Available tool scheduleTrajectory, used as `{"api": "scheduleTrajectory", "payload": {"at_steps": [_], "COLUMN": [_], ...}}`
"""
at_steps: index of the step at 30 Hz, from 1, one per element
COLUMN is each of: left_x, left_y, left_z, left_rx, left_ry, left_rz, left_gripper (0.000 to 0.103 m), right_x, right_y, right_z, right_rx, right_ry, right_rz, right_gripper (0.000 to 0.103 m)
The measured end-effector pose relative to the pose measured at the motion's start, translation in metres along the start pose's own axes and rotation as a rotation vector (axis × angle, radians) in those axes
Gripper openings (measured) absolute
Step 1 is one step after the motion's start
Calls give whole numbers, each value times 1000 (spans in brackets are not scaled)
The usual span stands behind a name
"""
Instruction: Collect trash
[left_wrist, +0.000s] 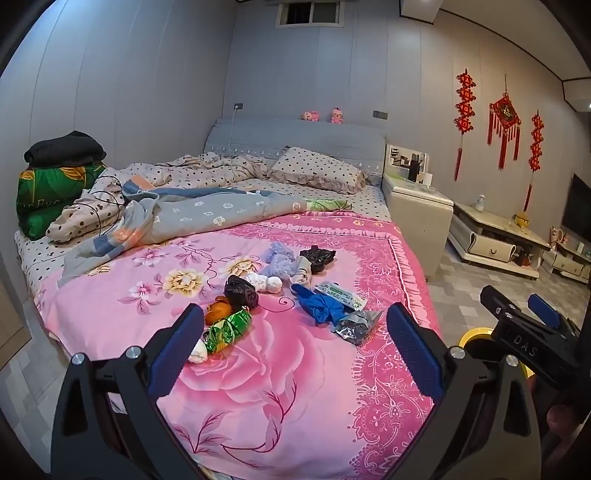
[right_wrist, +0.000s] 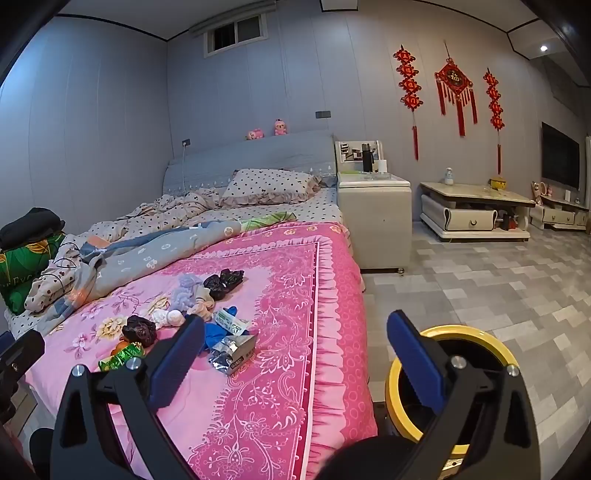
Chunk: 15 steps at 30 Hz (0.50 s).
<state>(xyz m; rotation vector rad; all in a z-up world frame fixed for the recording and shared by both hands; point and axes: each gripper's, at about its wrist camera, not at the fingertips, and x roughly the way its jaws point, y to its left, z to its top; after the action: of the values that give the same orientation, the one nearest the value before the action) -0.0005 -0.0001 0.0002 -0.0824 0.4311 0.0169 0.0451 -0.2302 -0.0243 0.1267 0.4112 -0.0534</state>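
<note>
Trash lies scattered on the pink floral bedspread (left_wrist: 280, 398): a green foil wrapper (left_wrist: 227, 329), an orange item (left_wrist: 218, 311), a black crumpled bag (left_wrist: 241, 291), a blue crumpled bag (left_wrist: 319, 304), a silver packet (left_wrist: 356, 322), a white-green wrapper (left_wrist: 340, 293), another black bag (left_wrist: 317, 257). My left gripper (left_wrist: 295, 332) hovers open over the bed's near end, nothing between its fingers. My right gripper (right_wrist: 295, 343) is open and empty beside the bed's edge, above a yellow-rimmed bin (right_wrist: 476, 334). The same silver packet (right_wrist: 232, 354) and blue bag (right_wrist: 216, 338) show in the right wrist view.
Rumpled quilts (left_wrist: 192, 214) and pillows (left_wrist: 317, 170) fill the far half of the bed. A cream nightstand (right_wrist: 375, 221) stands by the headboard, with a low cabinet (right_wrist: 476, 212) along the wall. Grey tiled floor (right_wrist: 498, 288) spreads to the right of the bed.
</note>
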Motion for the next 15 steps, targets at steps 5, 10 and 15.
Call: {"api": "scheduleTrajectory", "payload": {"at_steps": [5, 10, 15], "left_x": [3, 3, 4], "left_y": [-3, 1, 1], "left_z": [-1, -2, -2], "left_rx": [5, -11, -10], "left_ry": [17, 16, 15], "left_rz": [0, -4, -2], "left_gripper": [95, 95, 95], "right_x": [0, 0, 2], "right_y": [0, 0, 0], "right_z": [0, 1, -2], "right_rx": [0, 3, 6], "right_ry": [-2, 3, 4], "right_rz": [1, 2, 3], "right_gripper": [95, 95, 95]}}
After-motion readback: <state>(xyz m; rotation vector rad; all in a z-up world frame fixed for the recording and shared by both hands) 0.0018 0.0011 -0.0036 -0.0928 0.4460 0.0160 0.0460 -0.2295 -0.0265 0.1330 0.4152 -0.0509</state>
